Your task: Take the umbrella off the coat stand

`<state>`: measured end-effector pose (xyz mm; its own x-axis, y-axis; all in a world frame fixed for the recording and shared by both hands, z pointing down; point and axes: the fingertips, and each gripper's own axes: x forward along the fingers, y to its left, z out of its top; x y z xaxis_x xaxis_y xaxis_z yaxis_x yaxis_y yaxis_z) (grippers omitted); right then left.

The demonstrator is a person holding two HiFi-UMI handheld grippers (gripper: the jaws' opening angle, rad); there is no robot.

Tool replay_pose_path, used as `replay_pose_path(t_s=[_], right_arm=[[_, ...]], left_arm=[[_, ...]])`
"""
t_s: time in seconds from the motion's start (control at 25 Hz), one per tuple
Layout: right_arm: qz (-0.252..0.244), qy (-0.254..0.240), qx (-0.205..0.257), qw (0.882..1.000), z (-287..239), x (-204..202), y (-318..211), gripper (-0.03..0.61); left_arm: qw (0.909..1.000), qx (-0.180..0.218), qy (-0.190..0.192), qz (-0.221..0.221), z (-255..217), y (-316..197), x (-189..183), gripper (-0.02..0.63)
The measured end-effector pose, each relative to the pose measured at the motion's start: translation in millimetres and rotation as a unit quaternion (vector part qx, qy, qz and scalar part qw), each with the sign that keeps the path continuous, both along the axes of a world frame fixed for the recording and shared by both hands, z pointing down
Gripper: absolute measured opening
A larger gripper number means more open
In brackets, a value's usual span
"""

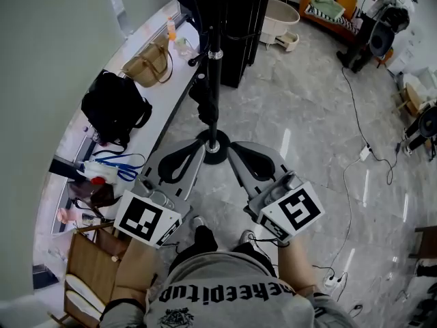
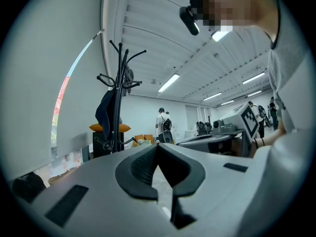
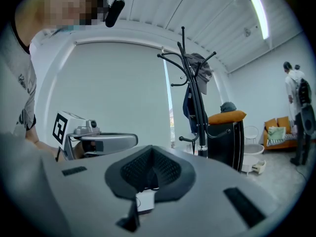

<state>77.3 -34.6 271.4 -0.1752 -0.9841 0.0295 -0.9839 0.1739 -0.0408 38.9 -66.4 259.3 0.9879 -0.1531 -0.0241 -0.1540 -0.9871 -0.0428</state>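
Observation:
The black coat stand [image 1: 214, 60] rises straight ahead of me, its round base [image 1: 216, 147] on the marble floor. A dark blue folded umbrella [image 3: 189, 105] hangs close along the pole, below the hooks; it also shows in the left gripper view as the dark blue umbrella [image 2: 105, 110]. A grey cap [image 3: 200, 66] sits on an upper hook. My left gripper [image 1: 199, 145] and right gripper [image 1: 233, 145] point level at the stand, one on each side of its base, short of the pole. Both are shut with nothing between the jaws: left gripper [image 2: 157, 146], right gripper [image 3: 150, 150].
A white counter [image 1: 171, 91] runs along the left wall with a black bag [image 1: 113, 108] and a tan handbag [image 1: 147, 63]. A black cabinet [image 1: 235, 19] stands right behind the stand. A cable [image 1: 362, 152] lies on the floor at right. A paper bag [image 1: 92, 265] stands at my left.

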Motion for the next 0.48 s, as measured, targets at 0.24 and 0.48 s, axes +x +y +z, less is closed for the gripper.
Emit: replay_pose_path(t_s=[0.24, 0.48], right_arm=[[0.022, -0.001, 0.001, 1.0, 3.9, -0.5, -19.2, 0.011], [0.041, -0.001, -0.002, 0.999, 2.3, 0.8, -36.9, 0.012]], left_arm=[[0.9998, 0.003, 0.002, 0.021, 3.8, -20.2, 1.2, 0.015], [0.9994, 0.0, 0.005, 0.034, 2.0, -39.6, 1.9, 0.015]])
